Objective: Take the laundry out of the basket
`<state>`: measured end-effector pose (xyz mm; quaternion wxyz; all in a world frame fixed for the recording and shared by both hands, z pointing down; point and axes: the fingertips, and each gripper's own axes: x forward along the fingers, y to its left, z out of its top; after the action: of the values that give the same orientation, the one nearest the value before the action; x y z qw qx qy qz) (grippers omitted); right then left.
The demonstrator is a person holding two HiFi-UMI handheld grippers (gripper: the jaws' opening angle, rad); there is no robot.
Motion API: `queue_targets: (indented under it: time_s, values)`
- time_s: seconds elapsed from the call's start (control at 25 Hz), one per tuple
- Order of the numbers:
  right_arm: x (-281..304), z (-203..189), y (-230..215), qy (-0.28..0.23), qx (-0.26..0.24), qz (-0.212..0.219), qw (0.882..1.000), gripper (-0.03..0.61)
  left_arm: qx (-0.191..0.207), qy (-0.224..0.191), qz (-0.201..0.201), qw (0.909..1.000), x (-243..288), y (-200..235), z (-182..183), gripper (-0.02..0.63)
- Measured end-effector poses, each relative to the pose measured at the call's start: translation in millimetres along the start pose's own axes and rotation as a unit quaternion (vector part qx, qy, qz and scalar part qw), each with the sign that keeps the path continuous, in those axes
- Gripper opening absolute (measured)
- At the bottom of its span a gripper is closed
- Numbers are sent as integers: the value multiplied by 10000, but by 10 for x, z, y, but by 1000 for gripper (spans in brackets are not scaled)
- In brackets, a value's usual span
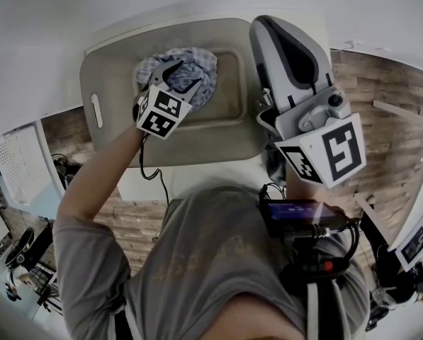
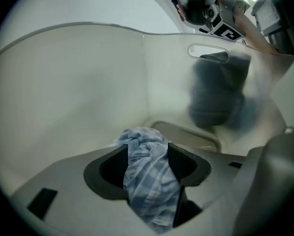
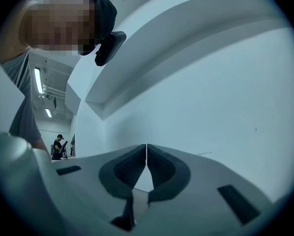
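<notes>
Right gripper (image 3: 146, 154), raised close by, has its jaws shut on nothing. Left gripper (image 1: 185, 76) reaches into the beige basket (image 1: 101, 69), jaws spread either side of the blue checked laundry (image 1: 200, 59) by the far wall. Bare basket bottom lies to the right. A white surface (image 1: 137, 186) carries the basket, with wooden floor (image 1: 388, 83) around.

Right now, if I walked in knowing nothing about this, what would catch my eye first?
A crumpled blue checked cloth lies at the bottom of a pale laundry basket, at the top of the head view. The left gripper reaches into the basket with its jaws open and the cloth between them. The right gripper, shut and empty, is held up close to the camera at the right.
</notes>
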<state>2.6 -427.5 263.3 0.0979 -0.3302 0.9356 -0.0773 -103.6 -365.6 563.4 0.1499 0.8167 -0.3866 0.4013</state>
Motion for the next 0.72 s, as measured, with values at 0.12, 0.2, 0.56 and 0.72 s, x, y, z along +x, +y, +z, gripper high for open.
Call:
queue_targets:
  time_s: [0.12,0.2,0.56,0.72]
  values:
    - [-5,-5,-19,4,31,-27,10000,12,28,35,-43,10000,23,-28,-21,244]
    - [-3,-6,-21,5,43,-29,10000,12,72,57,-61,9999,23,-30,-30,225]
    - [-6,-3,14,-36,32,10,10000,12,-10,233,-75,9997,42,72,-87,34]
    - [-94,96,62,-127,-44,-14,9999,12,-234,114,-23,9997,-62,143,-6,20]
